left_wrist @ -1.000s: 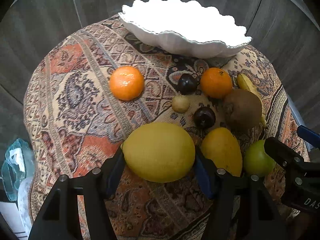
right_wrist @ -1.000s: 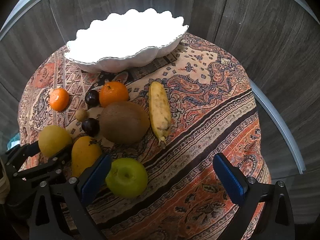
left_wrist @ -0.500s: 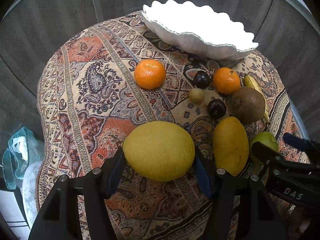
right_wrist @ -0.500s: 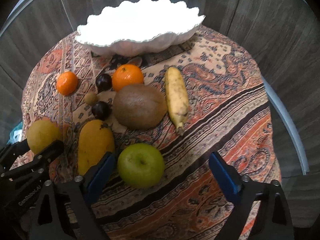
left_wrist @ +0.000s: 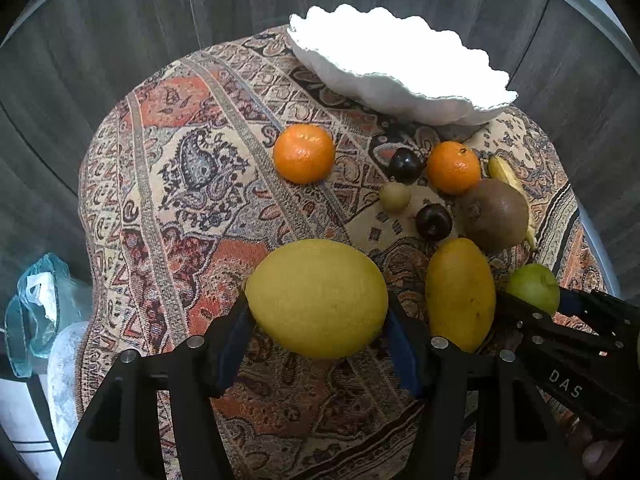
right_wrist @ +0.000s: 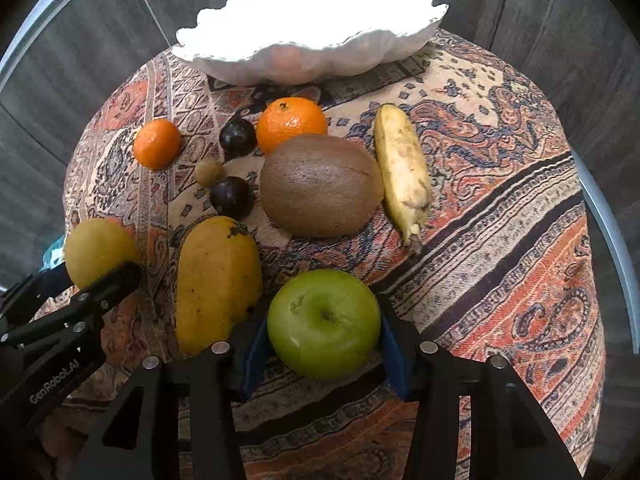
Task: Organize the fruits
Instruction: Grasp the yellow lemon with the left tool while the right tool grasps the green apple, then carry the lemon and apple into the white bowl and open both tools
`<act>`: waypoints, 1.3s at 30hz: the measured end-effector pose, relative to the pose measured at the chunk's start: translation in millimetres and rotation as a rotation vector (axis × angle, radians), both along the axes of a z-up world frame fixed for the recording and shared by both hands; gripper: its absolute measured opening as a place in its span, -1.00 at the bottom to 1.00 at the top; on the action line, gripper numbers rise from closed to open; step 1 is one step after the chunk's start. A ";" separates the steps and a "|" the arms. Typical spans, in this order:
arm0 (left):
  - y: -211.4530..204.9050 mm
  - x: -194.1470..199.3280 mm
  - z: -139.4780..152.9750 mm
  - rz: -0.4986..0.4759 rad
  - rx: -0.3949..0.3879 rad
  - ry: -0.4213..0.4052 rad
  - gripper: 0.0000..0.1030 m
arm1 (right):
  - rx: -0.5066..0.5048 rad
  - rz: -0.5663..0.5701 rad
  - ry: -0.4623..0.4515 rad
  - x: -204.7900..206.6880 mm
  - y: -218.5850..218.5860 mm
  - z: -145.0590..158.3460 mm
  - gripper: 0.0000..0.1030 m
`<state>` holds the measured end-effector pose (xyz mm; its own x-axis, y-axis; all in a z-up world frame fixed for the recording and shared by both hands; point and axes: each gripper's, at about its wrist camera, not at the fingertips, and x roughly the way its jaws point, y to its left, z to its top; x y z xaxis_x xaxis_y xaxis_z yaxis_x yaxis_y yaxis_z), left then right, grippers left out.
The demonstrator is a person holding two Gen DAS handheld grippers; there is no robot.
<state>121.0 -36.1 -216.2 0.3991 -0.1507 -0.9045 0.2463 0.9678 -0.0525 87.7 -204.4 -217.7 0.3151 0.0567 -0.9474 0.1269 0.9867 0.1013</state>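
Observation:
My left gripper (left_wrist: 318,320) is shut on a large yellow lemon (left_wrist: 317,298) and holds it above the patterned cloth. My right gripper (right_wrist: 322,338) is shut on a green apple (right_wrist: 324,322) at the table's near side. A white scalloped bowl (right_wrist: 280,68) stands at the far edge; its inside is washed out. On the cloth lie a yellow mango (right_wrist: 218,280), a brown kiwi (right_wrist: 320,186), a banana (right_wrist: 402,168), two oranges (right_wrist: 291,122) (right_wrist: 157,143), two dark plums (right_wrist: 232,197) (right_wrist: 237,137) and a small tan fruit (right_wrist: 209,172).
The round table (left_wrist: 168,184) is covered by a patterned cloth that drops off at its edges. A teal plastic bag (left_wrist: 36,304) lies beyond the left edge. Grey wood panels surround the table.
My left gripper has lifted and pulled back with the lemon. My right gripper has closed from wide open onto the green apple.

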 end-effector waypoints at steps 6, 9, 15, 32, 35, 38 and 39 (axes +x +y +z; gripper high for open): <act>-0.3 -5.0 12.4 -0.003 -0.002 -0.029 0.18 | 0.002 -0.009 -0.040 -2.1 -2.8 15.0 -0.04; -0.2 -7.2 19.7 -0.002 0.000 -0.047 0.18 | 0.006 -0.006 -0.064 -6.3 -3.7 25.8 -0.04; 0.2 -11.1 36.5 0.000 0.001 -0.080 0.18 | 0.007 0.000 -0.109 -6.6 -3.3 42.2 -0.04; -10.8 -3.0 86.4 -0.012 -0.006 -0.174 0.18 | 0.010 -0.011 -0.226 6.8 -15.5 87.3 -0.04; -15.8 4.1 93.6 -0.020 -0.010 -0.190 0.18 | 0.008 -0.013 -0.243 11.2 -19.7 92.4 -0.04; -21.3 13.5 100.9 -0.029 -0.014 -0.209 0.18 | 0.004 -0.016 -0.263 18.3 -25.7 98.4 -0.04; -22.8 16.1 102.6 -0.031 -0.014 -0.214 0.18 | 0.002 -0.016 -0.271 21.4 -27.8 100.8 -0.04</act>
